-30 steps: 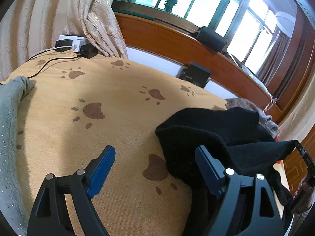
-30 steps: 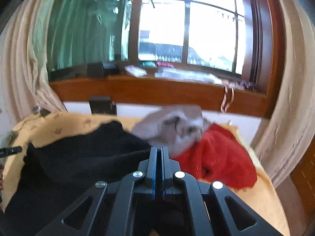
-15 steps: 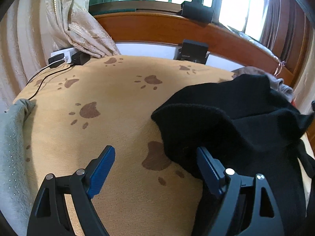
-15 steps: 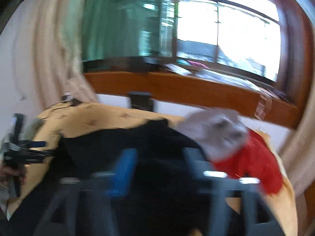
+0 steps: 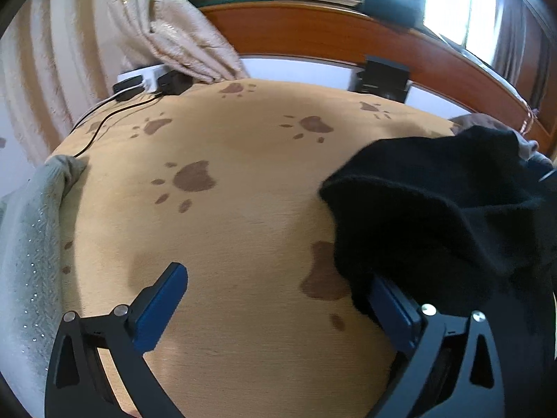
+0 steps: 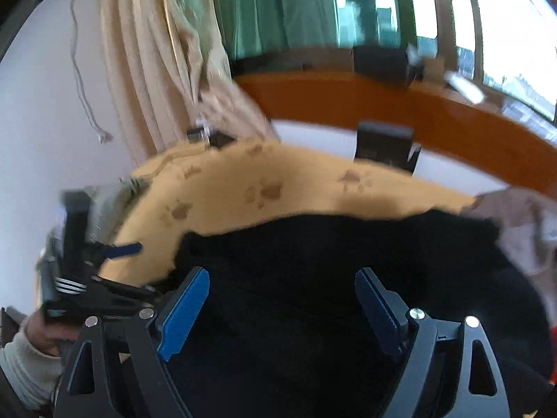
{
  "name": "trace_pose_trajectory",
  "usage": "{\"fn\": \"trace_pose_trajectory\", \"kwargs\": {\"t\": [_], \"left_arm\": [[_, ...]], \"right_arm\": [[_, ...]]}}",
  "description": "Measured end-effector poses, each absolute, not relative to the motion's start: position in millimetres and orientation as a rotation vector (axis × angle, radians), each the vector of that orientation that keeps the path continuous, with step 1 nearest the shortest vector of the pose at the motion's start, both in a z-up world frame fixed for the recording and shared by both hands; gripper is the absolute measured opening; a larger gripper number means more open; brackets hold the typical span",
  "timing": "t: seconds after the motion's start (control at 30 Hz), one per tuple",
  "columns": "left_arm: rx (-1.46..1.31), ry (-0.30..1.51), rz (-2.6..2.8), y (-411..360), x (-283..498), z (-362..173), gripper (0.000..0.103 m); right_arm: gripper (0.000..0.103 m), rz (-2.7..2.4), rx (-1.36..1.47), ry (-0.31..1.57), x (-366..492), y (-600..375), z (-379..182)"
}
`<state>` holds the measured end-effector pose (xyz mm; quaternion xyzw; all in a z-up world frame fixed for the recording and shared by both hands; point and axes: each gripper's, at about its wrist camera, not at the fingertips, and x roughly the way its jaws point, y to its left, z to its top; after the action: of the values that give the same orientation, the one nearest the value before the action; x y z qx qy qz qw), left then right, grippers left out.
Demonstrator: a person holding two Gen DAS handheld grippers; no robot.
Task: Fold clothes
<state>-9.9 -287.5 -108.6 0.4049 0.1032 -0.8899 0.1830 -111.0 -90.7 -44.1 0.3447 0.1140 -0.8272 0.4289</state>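
Both tongs are empty at this moment. Through the left wrist camera, I see my left tongs (image 5: 275, 299) with the jaws opening to nearly their widest, held low over a tan bedspread (image 5: 243, 216) printed with brown paw marks. Nothing sits between the blue pads; the right-hand pad is partly covered by the near edge of a black sweater (image 5: 452, 209), which lies crumpled on the right half of the bed. A pale green knitted garment (image 5: 28, 244) hangs along the bed's left edge, probably set aside there. At the far left corner, a white power strip (image 5: 146, 75) with black cables (image 5: 104, 118) rests under a cream curtain (image 5: 156, 24).

Through the right wrist camera, which is blurred, my right tongs (image 6: 282, 310) stand wide apart directly above the black sweater (image 6: 330, 261), gripping nothing. I judge this spread fits a reach for a fresh hold on the fabric before smoothing it flat. At the left edge, the other tongs (image 6: 101, 261) show, carried by a hand (image 6: 38, 334) in a cream sleeve. A grey garment (image 6: 515, 216) lies bunched beyond the sweater's right side, with a sliver of red cloth (image 6: 553, 348) lower down.
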Motion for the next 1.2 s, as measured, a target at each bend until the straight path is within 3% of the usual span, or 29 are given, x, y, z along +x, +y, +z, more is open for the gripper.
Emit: {"fn": "trace_pose_trajectory", "kwargs": {"t": [0.17,0.33,0.57,0.73,0.8,0.9,1.0,1.2], "left_arm": [[1.123,0.254,-2.51,-289,-4,-105,0.101],[1.122,0.237,-2.506,-286,-4,-104,0.101],[1.116,0.204,-2.512,-282,-4,-103,0.101],[1.13,0.242,-2.514,-286,-5,-104,0.101],[1.133,0.234,-2.513,-285,-5,-105,0.101],[1.15,0.228,-2.51,-284,-7,-107,0.101],[1.154,0.244,-2.51,-286,-7,-108,0.101],[1.167,0.24,-2.505,-286,-9,-109,0.101]], "right_arm": [[0.088,-1.902,1.037,0.309,-109,-105,-91],[0.088,-1.802,1.016,0.508,-82,-102,-99],[0.088,-1.871,0.849,0.309,-113,-113,-40],[0.069,-1.697,0.818,0.442,-90,-174,-51],[0.04,-1.682,0.822,0.569,-83,-197,-68],[0.021,-1.688,0.874,0.576,-93,-209,-82],[0.013,-1.723,0.854,0.542,-101,-202,-73],[0.013,-1.941,0.761,0.547,-123,-184,-42]]}}
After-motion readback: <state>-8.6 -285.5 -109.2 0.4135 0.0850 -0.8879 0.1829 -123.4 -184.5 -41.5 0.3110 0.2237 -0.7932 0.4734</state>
